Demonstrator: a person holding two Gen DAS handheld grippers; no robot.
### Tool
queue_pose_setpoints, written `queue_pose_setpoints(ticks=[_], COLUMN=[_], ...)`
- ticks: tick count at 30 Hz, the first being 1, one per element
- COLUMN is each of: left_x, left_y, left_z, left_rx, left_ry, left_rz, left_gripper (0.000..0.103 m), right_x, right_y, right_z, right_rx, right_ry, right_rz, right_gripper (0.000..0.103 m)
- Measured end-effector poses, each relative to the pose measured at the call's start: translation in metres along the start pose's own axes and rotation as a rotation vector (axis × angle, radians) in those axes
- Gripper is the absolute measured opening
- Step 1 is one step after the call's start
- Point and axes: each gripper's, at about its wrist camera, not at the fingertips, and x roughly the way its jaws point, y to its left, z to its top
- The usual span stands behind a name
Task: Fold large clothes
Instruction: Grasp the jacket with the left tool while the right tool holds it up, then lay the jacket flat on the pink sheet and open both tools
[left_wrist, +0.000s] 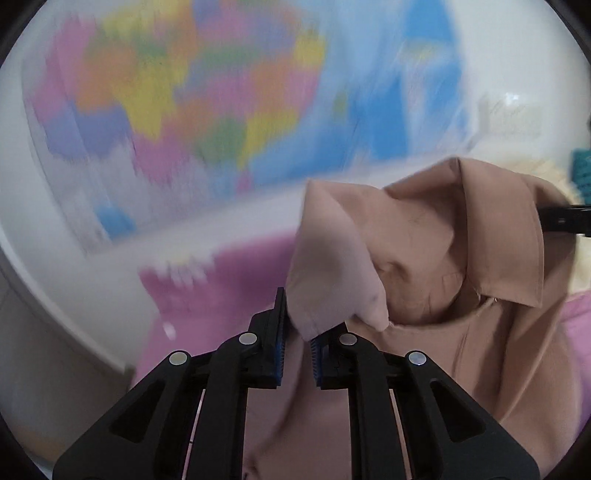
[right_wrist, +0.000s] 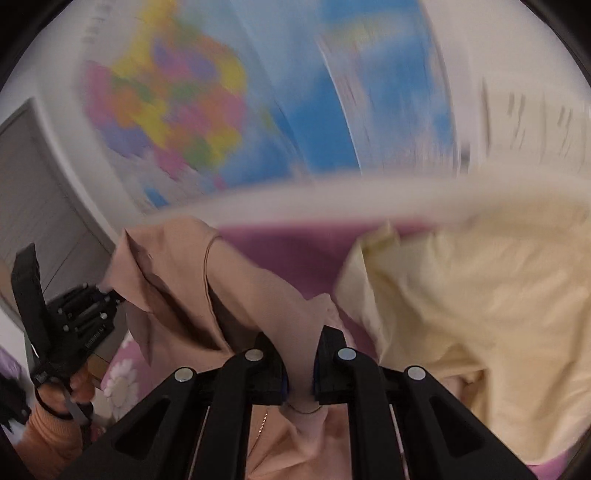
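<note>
Both claws, left and right, pinch the tan coat; blurred map behind.

Each camera sits on its own gripper and looks forward and down along the fingers, very close to the tan garment. Both views share this garment, the pink bed cover and the blurred wall map.
</note>
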Motion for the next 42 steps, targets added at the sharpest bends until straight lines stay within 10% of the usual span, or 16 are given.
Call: queue_pose_setpoints(ticks=[8,12,18,24,35,36,39,42], left_x=[0.073,0.074,0.066,0.033,0.041,0.041,0.04,0.039], left_y=[0.009,-0.007,0.008,0.03,0.099,0.099,0.094,0.087], left_z=[-0.005,-0.013,-0.025,-0.044,-0.12,-0.126,-0.138,-0.141], left_rx=[-0.062,-0.042,-0.059,-0.021,-0.2,-0.207,-0.196,-0.175], left_ry=[0.133,0.154,0.12,0.045,0.15,0.153,0.153,0.142], left_rz=[-0.08,-0.112,-0.187,-0.223,-0.37,-0.38,-0.412,-0.44], left_gripper=[0.031,0.064,0.085,0.091,0.093,0.093,0.093,0.093], right_x=[0.062,0.069,0.016,-0.023,0.054,0.062,0.074,0.041], right_y=[-0.035,-0.055,-0.05,0.007,0.059,0.057,0.048,0.028], right_z=[0.019,0.018,-0.003,-0.069,-0.136,-0.14,-0.148,-0.136], right_rx=[0.087,0.138,0.086,-0.11,-0.205,-0.205,-0.209,-0.138], right_ry=[0.081,0.09,0.026,0.039,0.168,0.195,0.26,0.183], right_rz=[-0.018,-0.068,-0.049,-0.099,-0.203,-0.212,-0.228,-0.206], right_gripper=[0.013,0.054,0.077,0.092,0.097,0.087,0.003,0.001])
